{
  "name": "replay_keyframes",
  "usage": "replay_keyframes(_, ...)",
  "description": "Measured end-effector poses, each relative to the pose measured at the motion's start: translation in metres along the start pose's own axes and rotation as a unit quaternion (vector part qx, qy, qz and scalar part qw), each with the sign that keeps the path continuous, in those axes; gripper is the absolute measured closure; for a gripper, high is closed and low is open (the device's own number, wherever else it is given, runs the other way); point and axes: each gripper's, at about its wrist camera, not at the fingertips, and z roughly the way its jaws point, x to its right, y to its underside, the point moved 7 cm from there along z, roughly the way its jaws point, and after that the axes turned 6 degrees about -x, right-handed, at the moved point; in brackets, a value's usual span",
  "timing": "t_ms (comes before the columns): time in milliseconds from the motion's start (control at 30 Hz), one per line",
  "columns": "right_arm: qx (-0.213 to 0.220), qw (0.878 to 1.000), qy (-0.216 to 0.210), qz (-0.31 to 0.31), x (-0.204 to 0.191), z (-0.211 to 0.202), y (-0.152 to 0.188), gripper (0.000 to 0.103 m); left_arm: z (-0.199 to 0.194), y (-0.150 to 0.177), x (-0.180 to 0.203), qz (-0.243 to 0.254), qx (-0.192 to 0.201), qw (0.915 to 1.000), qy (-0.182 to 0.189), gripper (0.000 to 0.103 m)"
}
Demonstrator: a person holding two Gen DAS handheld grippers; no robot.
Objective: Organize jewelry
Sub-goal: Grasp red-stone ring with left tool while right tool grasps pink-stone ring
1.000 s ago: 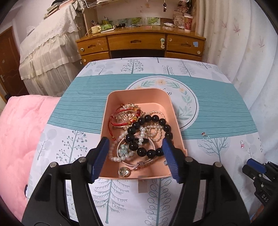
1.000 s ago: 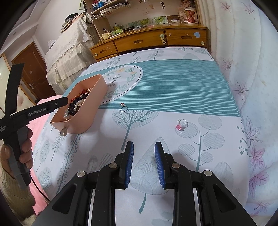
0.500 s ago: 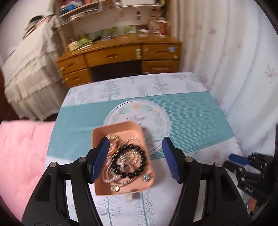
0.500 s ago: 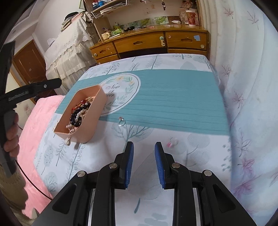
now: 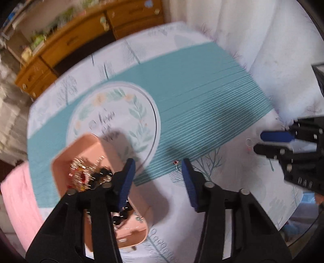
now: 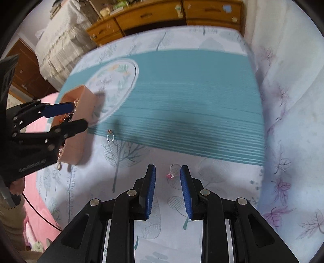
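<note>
A pink tray (image 5: 103, 153) holding several bracelets and bead strings (image 5: 91, 176) lies at lower left of the left wrist view; it also shows in the right wrist view (image 6: 81, 113). My left gripper (image 5: 157, 168) is open above the cloth, right of the tray, with a small red-stone ring (image 5: 175, 163) between its fingertips. That ring shows in the right wrist view (image 6: 110, 136) too. My right gripper (image 6: 168, 172) is open, its fingertips on either side of a silver ring with a pink stone (image 6: 172, 172). The right gripper also shows in the left wrist view (image 5: 271, 142).
The table wears a white and teal tree-print cloth (image 6: 192, 97) with a round floral emblem (image 5: 113, 121). A wooden dresser (image 6: 166, 14) stands behind it. A pink quilt (image 5: 18, 206) lies at the left, white curtains (image 6: 293, 101) at the right.
My left gripper has swung right, off the tray and over the red-stone ring. My right gripper has moved forward and down so the pink-stone ring lies between its fingertips, jaws slightly wider.
</note>
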Motion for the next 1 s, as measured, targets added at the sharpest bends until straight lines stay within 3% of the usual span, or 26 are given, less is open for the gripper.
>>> replay_keyframes(233,-0.043,0.999,0.015,0.014,0.003,0.021,0.002,0.078,0.023,0.001,0.002,-0.028,-0.029,0.999,0.02,0.063)
replay_keyframes(400,-0.059,0.998,-0.002,0.032,0.002,0.03,0.005,0.078,0.037,-0.004,-0.002,-0.057,-0.045,0.9968,0.032,0.063)
replay_keyframes(567,-0.049,0.998,0.0,0.039,-0.002,0.029,0.0,0.078,0.052,-0.005,-0.006,-0.091,-0.06,0.9931,0.044,0.063)
replay_keyframes(767,-0.04,0.999,0.036,0.004,-0.013,0.032,0.0,0.078,0.058,-0.003,-0.006,-0.103,-0.067,0.9913,0.047,0.069)
replay_keyframes(1000,-0.035,0.998,0.048,-0.024,-0.022,0.037,0.001,0.09,0.061,0.001,-0.004,-0.11,-0.076,0.99,0.046,0.069)
